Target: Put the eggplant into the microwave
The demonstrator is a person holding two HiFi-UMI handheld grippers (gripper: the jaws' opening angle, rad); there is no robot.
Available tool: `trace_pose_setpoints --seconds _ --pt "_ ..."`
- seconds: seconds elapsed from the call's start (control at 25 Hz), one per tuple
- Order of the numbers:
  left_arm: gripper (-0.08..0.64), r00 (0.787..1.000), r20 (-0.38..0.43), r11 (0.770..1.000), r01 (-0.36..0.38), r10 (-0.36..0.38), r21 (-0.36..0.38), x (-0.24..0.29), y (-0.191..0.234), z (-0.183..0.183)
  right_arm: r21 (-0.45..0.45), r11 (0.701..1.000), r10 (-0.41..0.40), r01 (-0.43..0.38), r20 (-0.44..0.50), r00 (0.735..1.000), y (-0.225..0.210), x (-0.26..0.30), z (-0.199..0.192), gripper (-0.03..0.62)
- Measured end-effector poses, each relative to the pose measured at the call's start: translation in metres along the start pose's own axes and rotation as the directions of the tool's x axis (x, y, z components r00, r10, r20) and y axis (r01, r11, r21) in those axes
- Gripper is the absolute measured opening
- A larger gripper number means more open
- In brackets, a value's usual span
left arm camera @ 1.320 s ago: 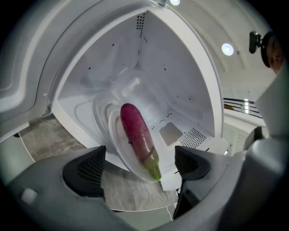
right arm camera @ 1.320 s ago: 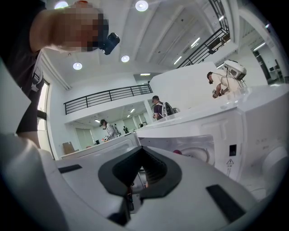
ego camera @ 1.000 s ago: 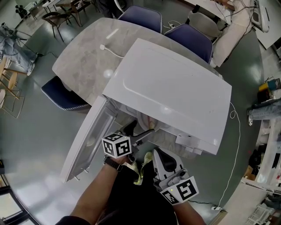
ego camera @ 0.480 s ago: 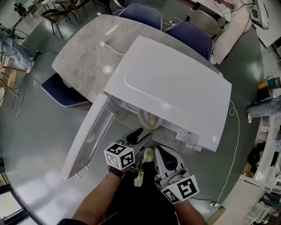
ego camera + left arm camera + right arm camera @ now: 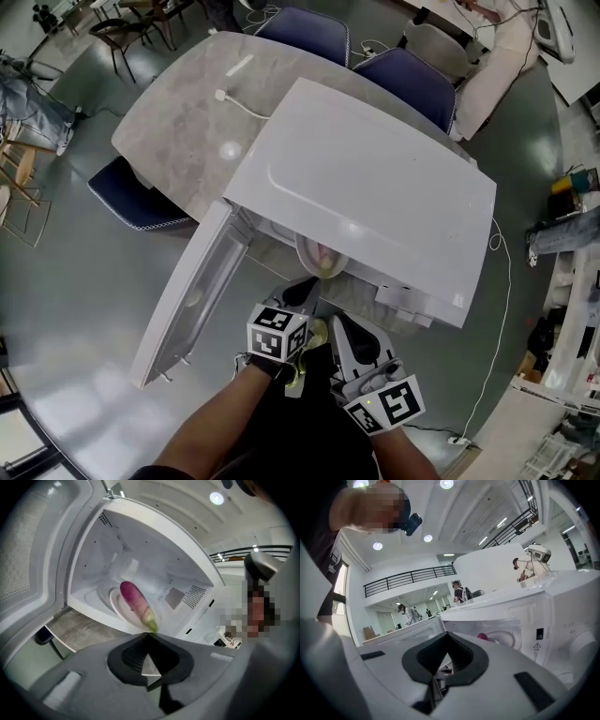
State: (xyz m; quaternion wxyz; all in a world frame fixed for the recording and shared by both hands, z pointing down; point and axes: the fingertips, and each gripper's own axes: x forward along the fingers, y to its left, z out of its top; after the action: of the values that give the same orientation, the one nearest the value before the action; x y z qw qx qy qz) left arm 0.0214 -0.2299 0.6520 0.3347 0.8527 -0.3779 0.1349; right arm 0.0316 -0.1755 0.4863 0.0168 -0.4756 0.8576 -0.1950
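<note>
Inside the microwave (image 5: 366,187) cavity, the eggplant (image 5: 136,604) is laid on the white turntable plate (image 5: 114,603). In the left gripper view its long axis runs diagonally, with the purple rounded end deeper in and the green stem end toward the opening and the left tool (image 5: 149,634). The door (image 5: 187,291) is swung open to the left.

Left tool jaws have just been closing and are met tip to tip, with nothing between them. Contact with the stem end cannot be judged. Right tool (image 5: 449,634) jaws are likewise together, with nothing held.

Head view: only a pinkish sliver of eggplant is shown under the microwave's top edge. The full length is given by the left gripper view alone.

Right gripper view: a control panel (image 5: 562,620) with a warning-triangle label (image 5: 536,645) is shown. The print is too small to be read.
</note>
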Motion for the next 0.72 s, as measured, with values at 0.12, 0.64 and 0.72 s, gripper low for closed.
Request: trace_pose_setpoints --seconds 0.12,0.64,0.72 --pt "0.008 1.0 0.005 1.0 -0.002 0.002 -0.009 0.005 0.003 0.003 0.002 1.0 -0.006 0.006 0.004 1.0 -0.003 0.001 0.001 0.003" --pt "0.006 1.0 0.021 1.0 0.002 -0.002 0.01 0.027 0.012 0.023 0.008 1.0 -0.025 0.025 -0.015 1.0 -0.013 0.002 -0.005 0.003" --pt "0.006 1.0 0.022 1.0 0.002 -0.003 0.01 0.03 0.012 0.026 0.008 1.0 -0.026 0.026 -0.016 1.0 -0.013 0.003 -0.005 0.003"
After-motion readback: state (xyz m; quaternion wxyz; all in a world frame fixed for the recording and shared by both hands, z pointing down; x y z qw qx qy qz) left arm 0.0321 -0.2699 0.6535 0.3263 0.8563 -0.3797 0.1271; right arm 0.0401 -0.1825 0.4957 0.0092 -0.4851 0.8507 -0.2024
